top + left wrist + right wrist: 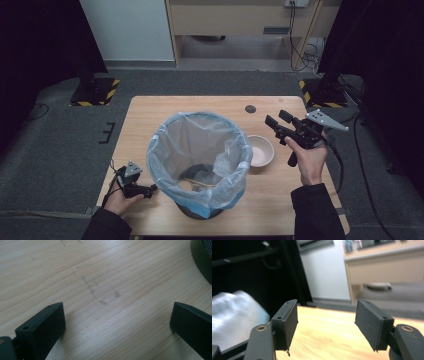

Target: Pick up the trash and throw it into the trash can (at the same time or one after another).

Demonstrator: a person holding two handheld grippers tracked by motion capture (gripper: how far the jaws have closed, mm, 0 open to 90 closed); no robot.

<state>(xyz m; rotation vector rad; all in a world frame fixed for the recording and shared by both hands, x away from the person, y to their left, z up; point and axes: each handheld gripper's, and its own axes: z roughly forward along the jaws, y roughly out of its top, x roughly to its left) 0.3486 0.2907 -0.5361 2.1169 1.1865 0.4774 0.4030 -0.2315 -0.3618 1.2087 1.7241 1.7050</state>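
A black mesh bin (200, 210) lined with a pale blue plastic bag (199, 159) stands at the middle front of the wooden table (150, 112); some scraps lie at its bottom. To its right sits a small white bowl (261, 150), which looks empty. My right gripper (279, 119) hovers above the table right of the bowl, pointing left, open with nothing between its jaws. The bag (234, 315) is a blur at the left of the right gripper view. My left gripper (149, 189) rests low on the table left of the bin, open over bare wood (112, 295).
A small dark round mark (250, 108) lies near the table's far edge. Beyond the table are grey floor, black stand bases with yellow-black stripes (95, 90), a wooden cabinet (235, 20) and cables (305, 50). The bin's base (203, 260) edges into the left gripper view.
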